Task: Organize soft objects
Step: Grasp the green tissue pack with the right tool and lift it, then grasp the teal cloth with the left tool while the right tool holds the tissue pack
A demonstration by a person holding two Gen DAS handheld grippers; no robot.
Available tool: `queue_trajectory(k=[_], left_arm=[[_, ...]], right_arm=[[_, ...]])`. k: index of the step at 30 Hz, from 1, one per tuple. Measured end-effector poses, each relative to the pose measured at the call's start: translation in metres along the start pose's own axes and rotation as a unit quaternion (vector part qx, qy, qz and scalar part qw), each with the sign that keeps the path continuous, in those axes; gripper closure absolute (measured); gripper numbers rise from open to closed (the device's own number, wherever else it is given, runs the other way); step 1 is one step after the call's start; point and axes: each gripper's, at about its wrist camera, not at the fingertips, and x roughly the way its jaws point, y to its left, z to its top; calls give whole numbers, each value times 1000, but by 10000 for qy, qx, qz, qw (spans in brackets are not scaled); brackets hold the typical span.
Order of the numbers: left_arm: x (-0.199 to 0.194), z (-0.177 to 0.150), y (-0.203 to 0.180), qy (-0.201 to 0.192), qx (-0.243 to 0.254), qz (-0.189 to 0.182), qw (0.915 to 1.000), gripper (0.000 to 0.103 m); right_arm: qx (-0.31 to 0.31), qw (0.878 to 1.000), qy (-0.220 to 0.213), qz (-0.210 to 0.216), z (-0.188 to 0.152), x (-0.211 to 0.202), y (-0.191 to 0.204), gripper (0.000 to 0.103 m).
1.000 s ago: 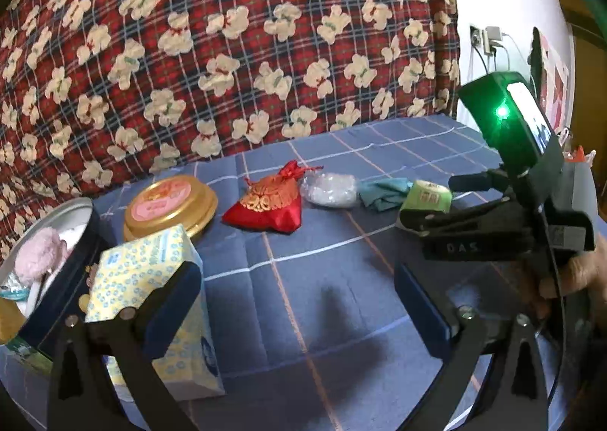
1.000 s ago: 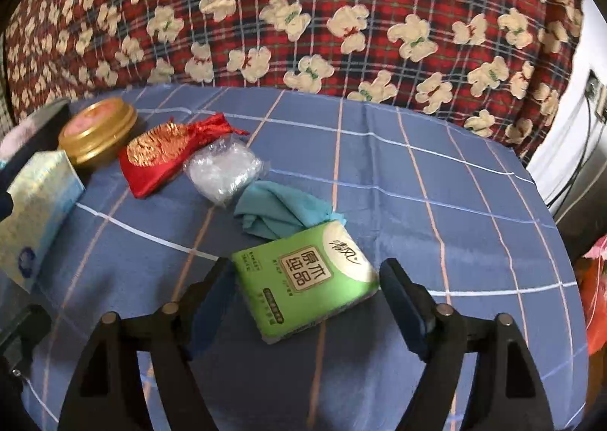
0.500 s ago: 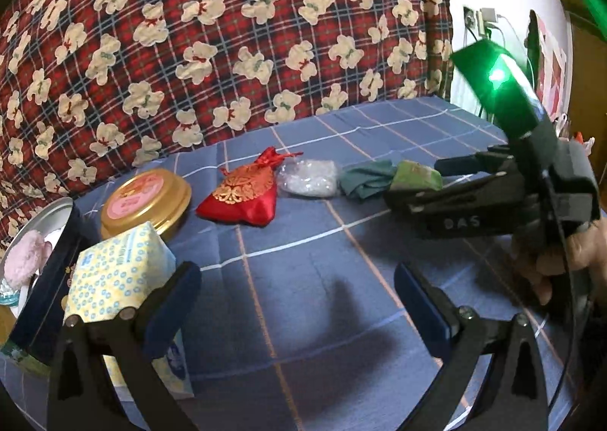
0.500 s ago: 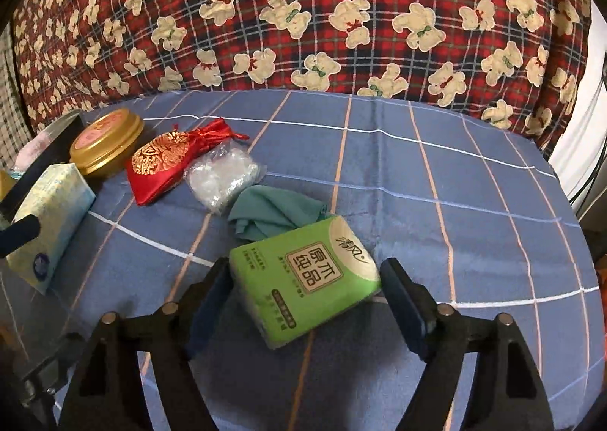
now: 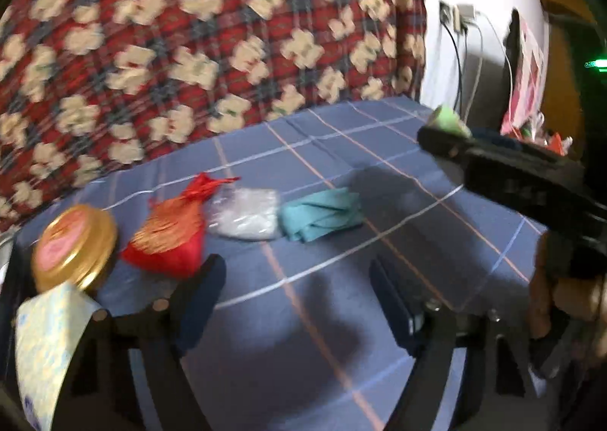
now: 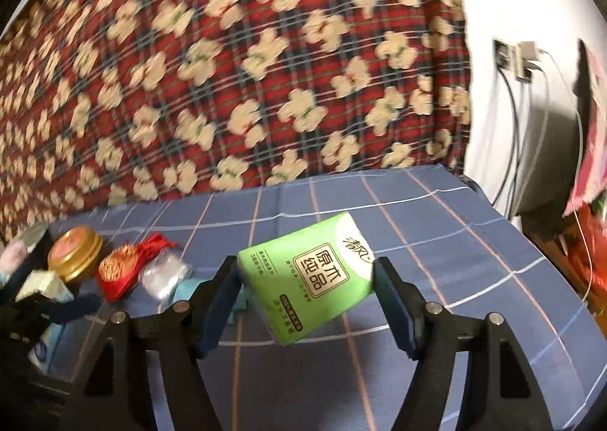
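**Tissue pack lifted, grip on soft sides**

The right gripper (image 6: 305,288) has just been closing and now clamps the green tissue pack (image 6: 309,279) between its pads, tilted, at the centre of the right wrist view, clear of the blue checked cloth (image 6: 455,241). The pack is soft; squeezed at its ends, it could buckle and slip out, or twist further as it is carried.

The left gripper (image 5: 297,298) has also just been narrowing, yet nothing lies between its jaws and they stand apart over bare cloth at lower centre. Moving toward the row of items, it could knock the red pouch (image 5: 170,237) or the yellow tissue box (image 5: 45,347) at lower left.

The left view alone shows the teal cloth (image 5: 322,214) in full, the clear bag (image 5: 244,216) and a hand (image 5: 561,298) at right. The right view alone shows the pack's label and both pads on it, with the gold tin lid (image 6: 74,258) at left.
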Motion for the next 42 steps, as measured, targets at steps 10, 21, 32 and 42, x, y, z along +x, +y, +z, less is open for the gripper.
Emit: queue_trajectory(k=[10, 21, 32, 42], left_arm=[[59, 41, -50, 184, 893, -180, 9957, 51], [91, 49, -47, 865, 778, -377, 9925, 97], [36, 38, -27, -66, 326, -1727, 9844, 99], [56, 56, -25, 289, 569, -1239, 9902, 23]], right_arm=[[156, 9999, -7, -34, 2, 2, -9, 30], [281, 9996, 65, -7, 2, 5, -13, 30], [311, 9990, -230, -241, 3, -5, -20, 31], [379, 9989, -160, -242, 4, -1, -23, 30]])
